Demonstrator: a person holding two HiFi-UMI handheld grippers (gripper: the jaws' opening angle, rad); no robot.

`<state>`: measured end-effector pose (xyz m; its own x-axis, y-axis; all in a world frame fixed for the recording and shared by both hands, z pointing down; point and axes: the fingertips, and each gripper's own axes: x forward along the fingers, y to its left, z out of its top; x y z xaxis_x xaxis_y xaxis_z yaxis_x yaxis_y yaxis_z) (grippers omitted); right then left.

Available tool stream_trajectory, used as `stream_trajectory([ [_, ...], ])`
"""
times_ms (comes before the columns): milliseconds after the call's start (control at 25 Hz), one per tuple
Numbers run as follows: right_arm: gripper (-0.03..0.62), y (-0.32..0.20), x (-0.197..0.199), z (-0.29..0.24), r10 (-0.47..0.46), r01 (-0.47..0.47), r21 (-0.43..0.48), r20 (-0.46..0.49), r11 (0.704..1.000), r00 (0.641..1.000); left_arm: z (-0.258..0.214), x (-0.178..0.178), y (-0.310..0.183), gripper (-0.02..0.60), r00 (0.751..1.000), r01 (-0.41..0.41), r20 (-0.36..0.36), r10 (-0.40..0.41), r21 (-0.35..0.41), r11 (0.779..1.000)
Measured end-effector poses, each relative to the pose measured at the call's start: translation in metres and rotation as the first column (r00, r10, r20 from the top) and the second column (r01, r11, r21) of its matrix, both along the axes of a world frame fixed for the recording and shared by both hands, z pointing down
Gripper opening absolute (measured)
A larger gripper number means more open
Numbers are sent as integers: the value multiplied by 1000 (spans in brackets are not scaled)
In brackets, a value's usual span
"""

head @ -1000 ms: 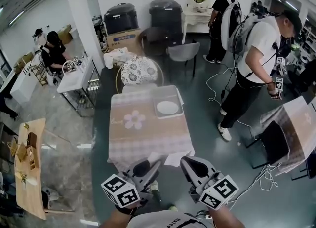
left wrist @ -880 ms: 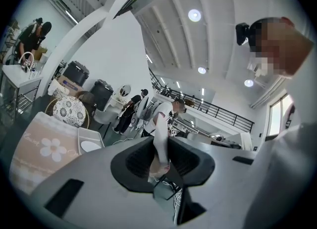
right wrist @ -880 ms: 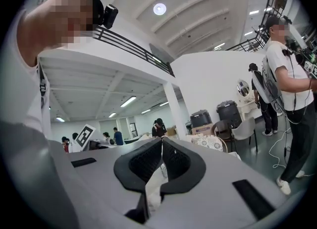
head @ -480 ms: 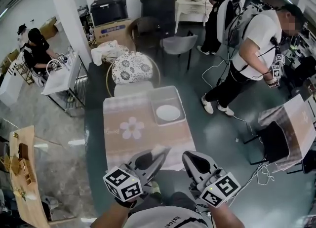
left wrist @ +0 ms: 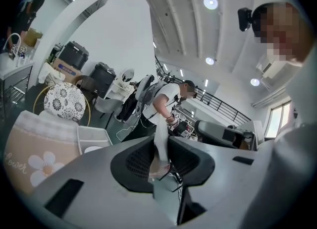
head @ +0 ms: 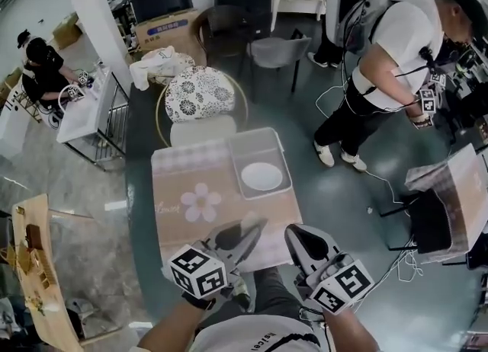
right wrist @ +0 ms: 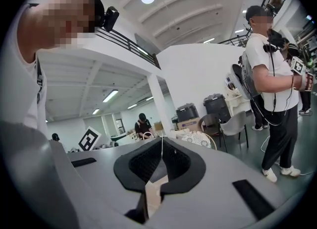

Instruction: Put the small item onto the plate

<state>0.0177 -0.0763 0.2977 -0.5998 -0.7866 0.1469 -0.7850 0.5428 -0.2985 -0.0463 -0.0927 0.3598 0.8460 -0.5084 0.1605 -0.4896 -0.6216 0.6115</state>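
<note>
A white plate (head: 261,176) lies in a pale tray (head: 242,145) on the far right of a small table (head: 191,171) with a checked cloth and a flower print. I can make out no small item on the table. Both grippers hover level over the table's near edge. My left gripper (head: 248,230) is open; through the gap of the left gripper (left wrist: 159,146) I see only the room. The plate (left wrist: 91,149) shows low at the left of that view. My right gripper (head: 293,230) is shut and empty, and the tips of the right gripper (right wrist: 161,146) meet.
A round chair with a patterned cushion (head: 200,93) stands behind the table, a grey chair (head: 273,52) farther back. A person (head: 389,53) stands at the right with cables on the floor nearby. A covered table (head: 457,190) is at the right, a wooden one (head: 34,267) at the left.
I have come closer to the table, which now sits lower and larger in the head view. Both grippers have moved forward over its near edge, their jaws unchanged.
</note>
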Motion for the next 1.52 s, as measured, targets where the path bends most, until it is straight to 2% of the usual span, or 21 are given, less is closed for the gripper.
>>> stream_trajectory([
  [160,15,-56,20,46,-30,30,-13,-9,999,999,52,24,-52,91,999,9,54,-9,-7,1000],
  [560,15,-154,34,145,-104,96,-157,-42,983,994,155,57,-143,89,990,10,138,3,-90,996],
  [760,15,-182,35,193,-118,106,-218,-41,970,992,208,61,-167,89,985,14,169,14,-166,986],
  [1040,15,-206,46,249,-110,99,-282,-24,954,994,273,74,-200,89,983,26,185,17,-227,974],
  [1520,15,-220,59,293,-105,91,-338,-23,937,994,346,96,-220,89,978,-1,197,72,-339,941],
])
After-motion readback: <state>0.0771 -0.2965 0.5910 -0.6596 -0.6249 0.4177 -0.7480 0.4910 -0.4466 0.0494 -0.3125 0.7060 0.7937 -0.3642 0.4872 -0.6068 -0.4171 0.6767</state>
